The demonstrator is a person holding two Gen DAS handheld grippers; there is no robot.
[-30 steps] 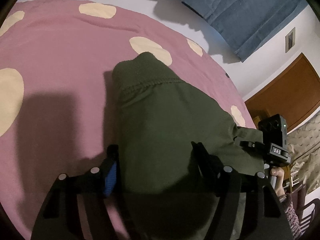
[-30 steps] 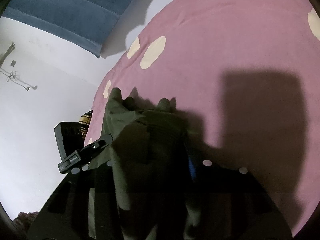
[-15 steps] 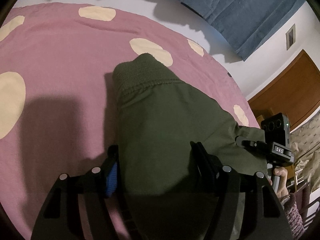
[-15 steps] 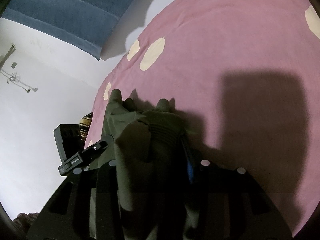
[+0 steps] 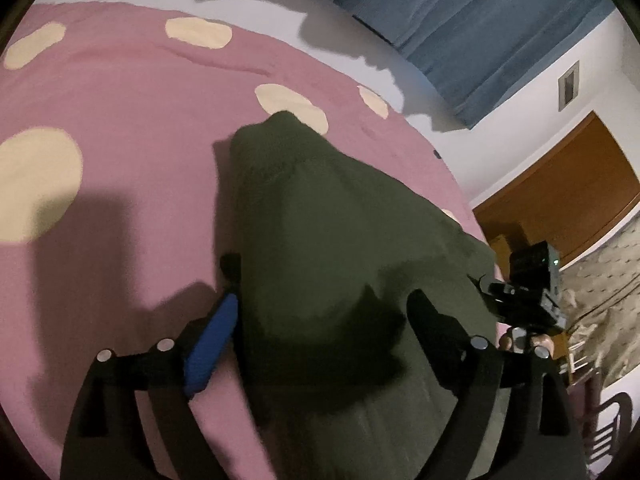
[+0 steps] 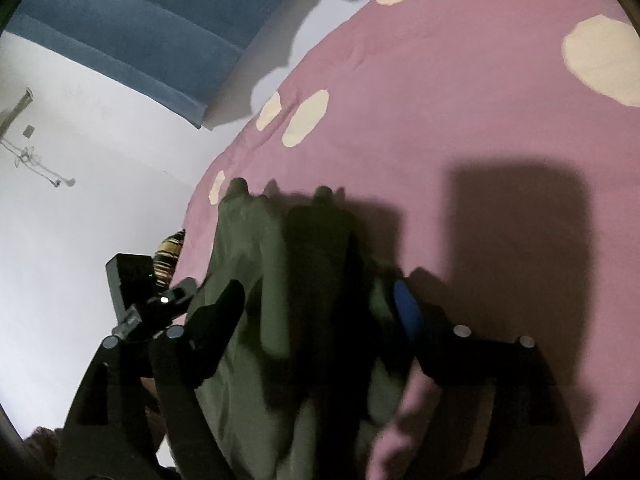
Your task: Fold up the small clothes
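A small dark olive-green garment (image 5: 336,248) with a ribbed cuff at its far end lies on a pink bedspread (image 5: 120,112) with cream dots. My left gripper (image 5: 324,300) stands open, its fingers spread either side of the cloth's near edge, which lies loose between them. In the right wrist view the same garment (image 6: 256,264) is bunched and shadowed between the spread fingers of my open right gripper (image 6: 320,296). Each gripper shows at the edge of the other's view: the right one (image 5: 532,292), the left one (image 6: 144,296).
The pink bedspread (image 6: 460,100) stretches far ahead and to both sides. A blue headboard (image 5: 480,12) and white wall lie beyond it. A wooden door (image 5: 568,192) and a patterned curtain are at the right. The gripper shadows fall on the bed.
Both grippers have opened and let go of the garment's edge. The cloth has dropped and settled flatter on the bed, and both grippers have drawn back slightly.
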